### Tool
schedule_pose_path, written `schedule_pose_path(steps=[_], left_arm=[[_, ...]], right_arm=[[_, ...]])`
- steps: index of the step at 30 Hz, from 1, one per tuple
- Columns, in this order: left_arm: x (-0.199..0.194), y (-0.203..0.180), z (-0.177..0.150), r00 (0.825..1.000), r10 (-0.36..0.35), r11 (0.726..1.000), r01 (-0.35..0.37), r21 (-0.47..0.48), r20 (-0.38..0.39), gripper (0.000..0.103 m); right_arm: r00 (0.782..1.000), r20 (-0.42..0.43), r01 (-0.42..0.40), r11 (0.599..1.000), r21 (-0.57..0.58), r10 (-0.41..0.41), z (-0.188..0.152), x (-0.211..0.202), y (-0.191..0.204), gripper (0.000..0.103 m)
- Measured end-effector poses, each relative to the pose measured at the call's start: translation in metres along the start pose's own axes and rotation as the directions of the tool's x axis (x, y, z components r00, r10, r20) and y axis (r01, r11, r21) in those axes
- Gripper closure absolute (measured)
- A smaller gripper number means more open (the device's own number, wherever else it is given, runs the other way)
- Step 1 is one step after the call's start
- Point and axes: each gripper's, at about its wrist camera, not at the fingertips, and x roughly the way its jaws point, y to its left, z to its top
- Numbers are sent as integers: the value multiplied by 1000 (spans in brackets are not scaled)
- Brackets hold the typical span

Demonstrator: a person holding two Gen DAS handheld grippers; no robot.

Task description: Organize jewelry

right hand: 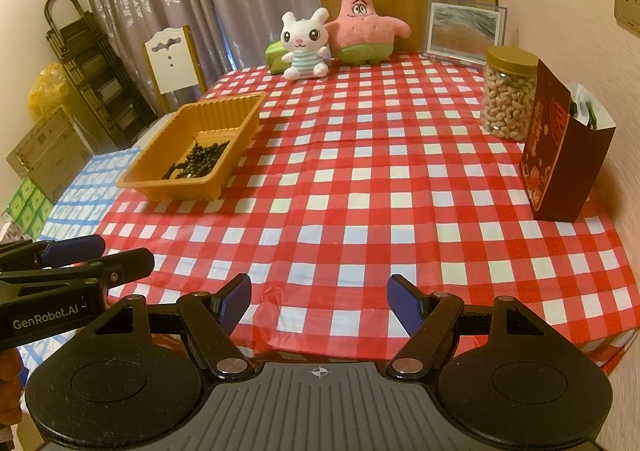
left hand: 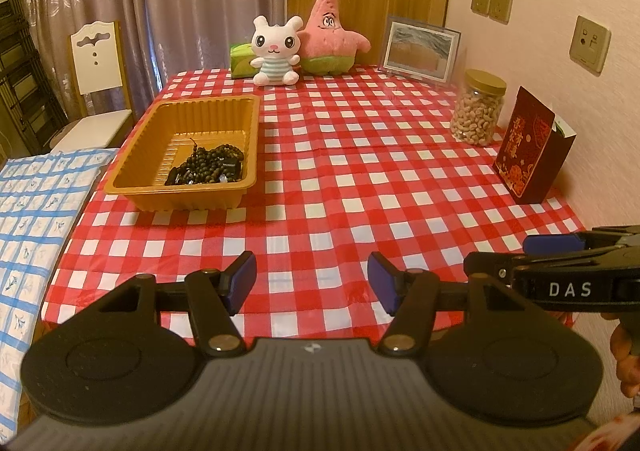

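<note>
Right now your left gripper (left hand: pixel 311 283) and right gripper (right hand: pixel 320 305) both hang spread and empty over the near table edge; the dark beaded jewelry (left hand: pixel 210 171) lies heaped in the shallow orange plastic tray (left hand: pixel 136 149), ahead and leftward, nearer your left.

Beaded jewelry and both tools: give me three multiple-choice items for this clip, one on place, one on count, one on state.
1. Where does the dark beaded jewelry lie?
A. in the gold tray
B. on the checked tablecloth
C. beside the cashew jar

2. How many plush toys sit at the table's far edge?
A. one
B. two
C. three

3. How are the left tool and right tool?
A. both shut
B. one holds beads
C. both open, holding nothing

Key: 1 A, beads piled inside the tray; 2 B, white bunny and pink starfish; 3 C, pads apart over cloth.
</note>
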Motion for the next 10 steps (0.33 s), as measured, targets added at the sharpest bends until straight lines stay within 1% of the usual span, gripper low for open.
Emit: schedule_pose_path(steps=[10], left_arm=[[3,-3,2,1000,4,1000,-4,1,8,43]], right_arm=[[1000,0,0,1000,0,0,0,0,0,28]])
